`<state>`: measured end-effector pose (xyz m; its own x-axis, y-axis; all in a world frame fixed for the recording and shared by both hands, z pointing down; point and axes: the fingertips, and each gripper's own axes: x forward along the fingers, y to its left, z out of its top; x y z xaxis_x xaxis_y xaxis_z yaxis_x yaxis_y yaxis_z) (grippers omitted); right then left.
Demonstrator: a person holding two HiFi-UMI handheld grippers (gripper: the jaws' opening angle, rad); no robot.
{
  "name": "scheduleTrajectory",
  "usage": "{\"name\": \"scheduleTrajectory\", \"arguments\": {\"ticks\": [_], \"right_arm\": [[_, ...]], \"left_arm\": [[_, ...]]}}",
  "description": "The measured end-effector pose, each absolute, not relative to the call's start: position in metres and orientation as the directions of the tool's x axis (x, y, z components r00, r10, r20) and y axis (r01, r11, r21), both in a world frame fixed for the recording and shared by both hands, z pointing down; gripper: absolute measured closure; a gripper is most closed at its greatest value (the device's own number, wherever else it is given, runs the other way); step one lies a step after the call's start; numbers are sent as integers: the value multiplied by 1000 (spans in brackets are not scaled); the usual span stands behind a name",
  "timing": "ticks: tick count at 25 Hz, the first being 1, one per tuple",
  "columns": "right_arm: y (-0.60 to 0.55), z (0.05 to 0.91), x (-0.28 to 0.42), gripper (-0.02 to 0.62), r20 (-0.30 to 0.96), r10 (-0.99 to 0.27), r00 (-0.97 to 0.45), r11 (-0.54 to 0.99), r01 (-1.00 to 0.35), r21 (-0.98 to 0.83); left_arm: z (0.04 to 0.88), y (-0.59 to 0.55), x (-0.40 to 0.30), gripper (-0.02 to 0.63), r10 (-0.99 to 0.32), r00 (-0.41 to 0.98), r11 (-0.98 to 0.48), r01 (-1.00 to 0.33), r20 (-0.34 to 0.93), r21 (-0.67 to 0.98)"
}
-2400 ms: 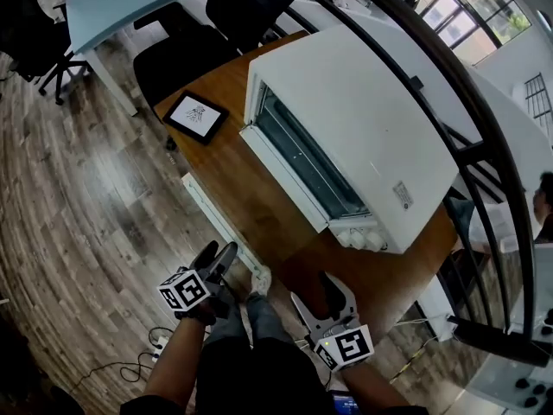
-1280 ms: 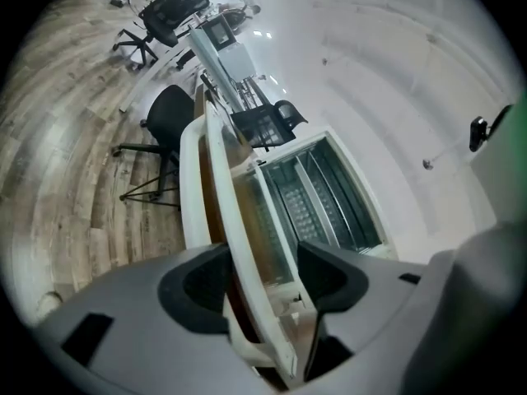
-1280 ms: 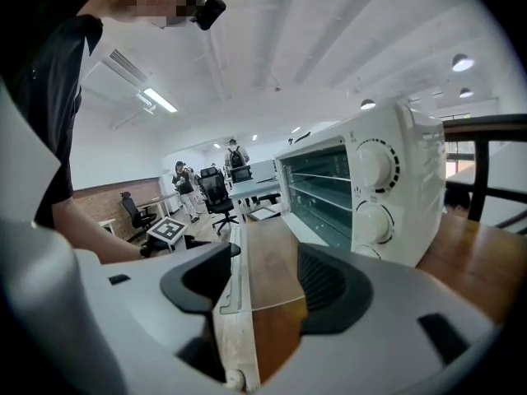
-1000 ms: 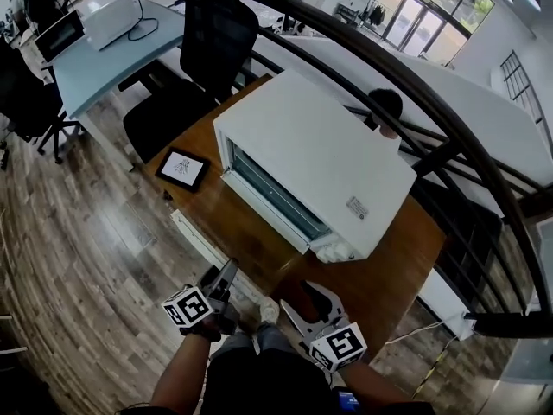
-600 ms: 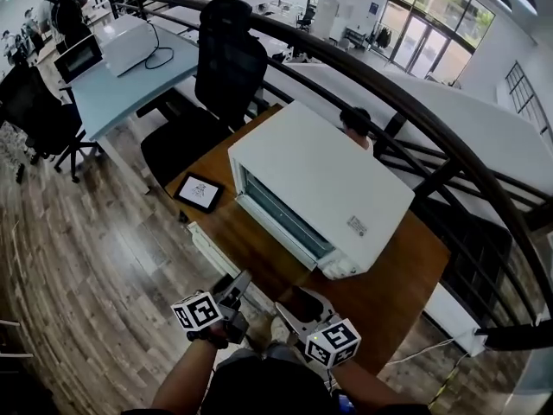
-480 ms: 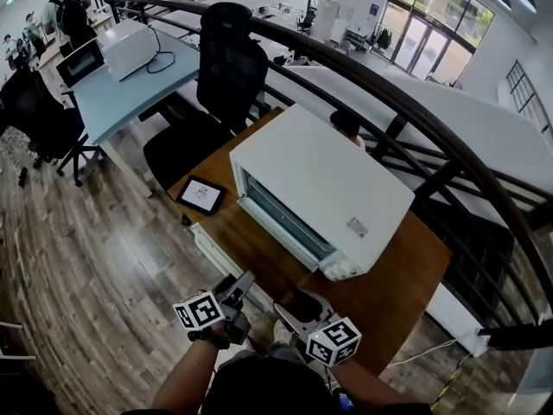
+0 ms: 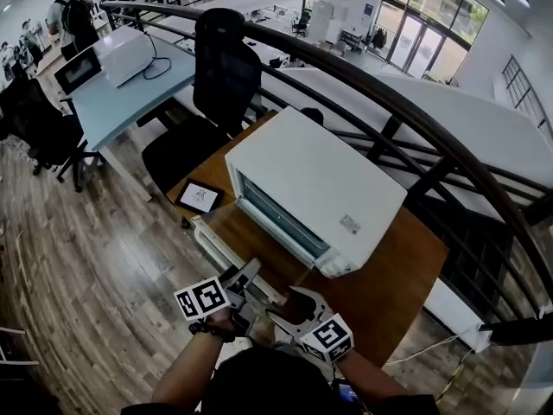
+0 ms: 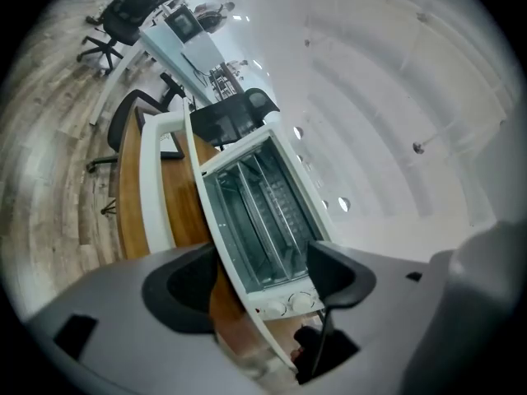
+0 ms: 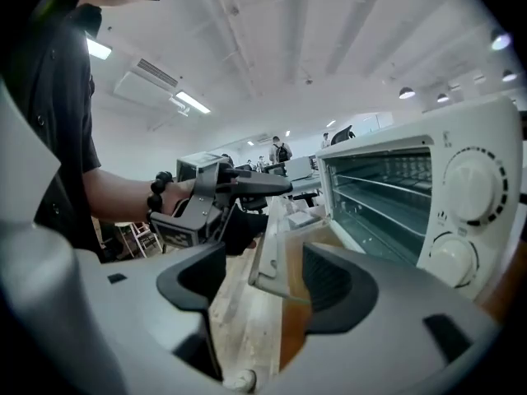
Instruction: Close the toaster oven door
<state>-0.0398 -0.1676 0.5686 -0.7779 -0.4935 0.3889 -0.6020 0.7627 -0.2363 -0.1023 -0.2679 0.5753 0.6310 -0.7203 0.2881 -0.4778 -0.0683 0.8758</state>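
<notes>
Left tongs (image 7: 245, 277) and right tongs (image 7: 290, 306), held low, opening, straddle the open door (image 7: 221, 246).

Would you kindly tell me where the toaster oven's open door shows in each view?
Head view: the open door lies flat, just left of centre.
Left gripper view: left of centre, running top to bottom.
Right gripper view: lower centre, seen edge-on.
Shared landmark: the control knobs.

Toaster oven (image 7: 315, 193) on table (image 7: 389, 275); tablet (image 7: 200, 198) left; door (image 7: 226, 253) lowered in front.
</notes>
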Motion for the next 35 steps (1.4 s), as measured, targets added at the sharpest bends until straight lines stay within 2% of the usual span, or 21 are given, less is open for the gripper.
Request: {"name": "scheduleTrajectory", "arguments": {"ticks": [6, 9, 17, 21, 24, 25, 29, 31, 35], "right_arm": [[-182, 564, -32, 306, 371, -520, -770, 738, -623, -258], [-197, 556, -21, 351, 337, -552, -762, 698, -644, -314], [-208, 548, -14, 339, 335, -599, -727, 676, -684, -276], [-211, 545, -10, 328, 345, -605, -717, 674, -692, -257], [-215, 542, -8, 322, 343, -618, -708, 666, -703, -249], [-215, 542, -8, 322, 344, -621, -705, 664, -706, -248], [-217, 542, -7, 322, 347, -631, -694, 658, -715, -237], [-219, 541, -5, 321, 346, -638, -688, 654, -721, -229], [-222, 536, 1, 307, 338, -656, -674, 637, -736, -232]], "left_arm": [[545, -271, -98, 270, -749, 610, -79, -471, 260, 879], [530, -271, -104, 270, -766, 603, -115, -468, 221, 876], [543, -269, -142, 270, -831, 506, -75, -513, 231, 855], [564, -272, -133, 270, -813, 537, -64, -470, 227, 881], [569, -278, -119, 272, -793, 582, -80, -390, 179, 917], [569, -280, -116, 285, -790, 593, -92, -368, 157, 925], [566, -288, -99, 423, -782, 616, -98, -281, 102, 955], [567, -290, -94, 456, -778, 621, -91, -261, 96, 961], [555, -298, -85, 463, -765, 644, -150, -175, -2, 973]]}}
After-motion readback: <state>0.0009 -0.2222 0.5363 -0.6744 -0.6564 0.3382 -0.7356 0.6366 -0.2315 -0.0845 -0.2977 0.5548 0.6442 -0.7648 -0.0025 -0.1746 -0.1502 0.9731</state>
